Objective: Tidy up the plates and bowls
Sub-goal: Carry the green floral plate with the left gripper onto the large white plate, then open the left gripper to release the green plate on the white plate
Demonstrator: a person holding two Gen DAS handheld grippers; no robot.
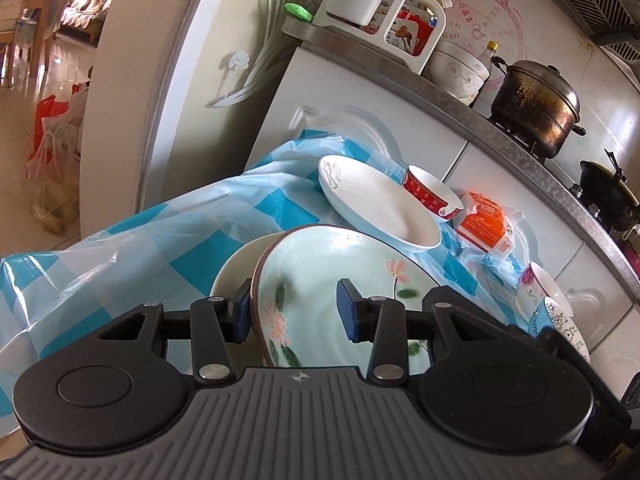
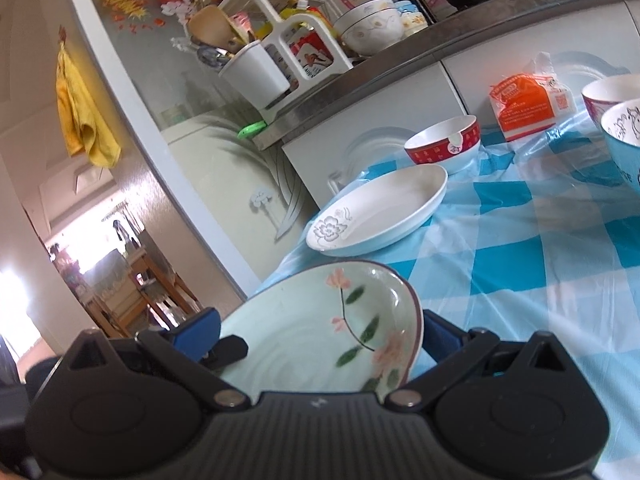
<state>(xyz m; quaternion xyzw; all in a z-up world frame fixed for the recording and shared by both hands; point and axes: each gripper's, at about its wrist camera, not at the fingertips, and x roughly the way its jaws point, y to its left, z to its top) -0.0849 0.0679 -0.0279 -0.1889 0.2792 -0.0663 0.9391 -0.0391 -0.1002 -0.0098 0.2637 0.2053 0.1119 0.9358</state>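
Note:
A pale green plate (image 1: 340, 264) with pink flowers stands tilted, its left rim raised over a cream plate (image 1: 236, 264). My left gripper (image 1: 295, 310) is shut on that rim, with one blue pad outside the wall and the other inside the dish. In the right wrist view the same green plate (image 2: 304, 320) faces me between the widely spread fingers of my open right gripper (image 2: 318, 330), whose pads do not press on it. Farther back lie a white plate (image 1: 376, 204) (image 2: 384, 204) with a grey flower and a red-banded bowl (image 1: 432, 192) (image 2: 444, 148).
A blue-and-white checked plastic cloth (image 2: 520, 264) covers the table. An orange packet (image 2: 524, 108), a pink-flowered bowl (image 2: 608, 92) and a blue cartoon bowl (image 2: 624, 136) sit at the right. White cabinets and a counter with a pot (image 1: 536, 108) and a rack (image 2: 280, 48) stand close behind.

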